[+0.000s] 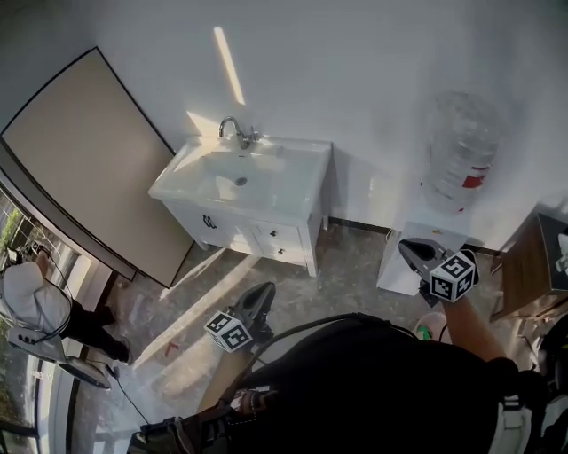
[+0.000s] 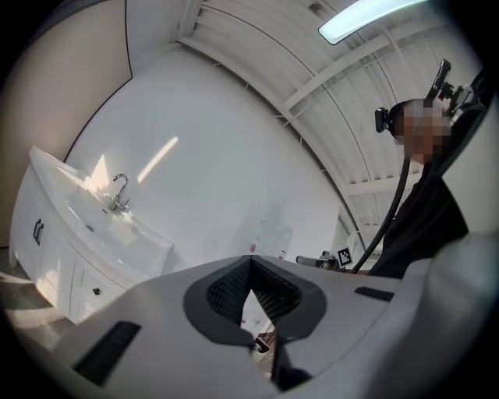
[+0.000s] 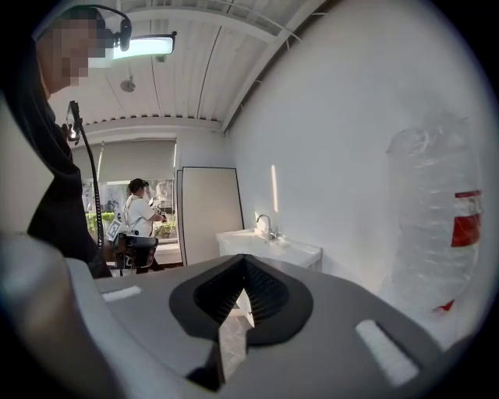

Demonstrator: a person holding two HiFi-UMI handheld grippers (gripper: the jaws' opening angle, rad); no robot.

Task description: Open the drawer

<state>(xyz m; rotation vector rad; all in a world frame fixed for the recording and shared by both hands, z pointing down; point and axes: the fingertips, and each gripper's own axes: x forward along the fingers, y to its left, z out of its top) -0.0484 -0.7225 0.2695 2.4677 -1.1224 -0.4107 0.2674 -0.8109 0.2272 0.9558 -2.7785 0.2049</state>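
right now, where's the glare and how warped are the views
Head view: a hard sun streak on the wall, glare on the sink at its back edge; left gripper view: lamp blown out, beams bent by fisheye; right gripper view: bottle pale against the wall, corners black.

The tiny dark knobs (image 1: 273, 232) on the drawer fronts of the white vanity cabinet (image 1: 240, 236) are too small in the head view to show their shape, and the left gripper view cuts the cabinet's left end off at its dark rim. The large clear plastic water bottle (image 1: 459, 151) shows only smeared and faint. The right edge cuts a brown wooden cabinet (image 1: 524, 266), the left edge a person in a white top (image 1: 27, 297).
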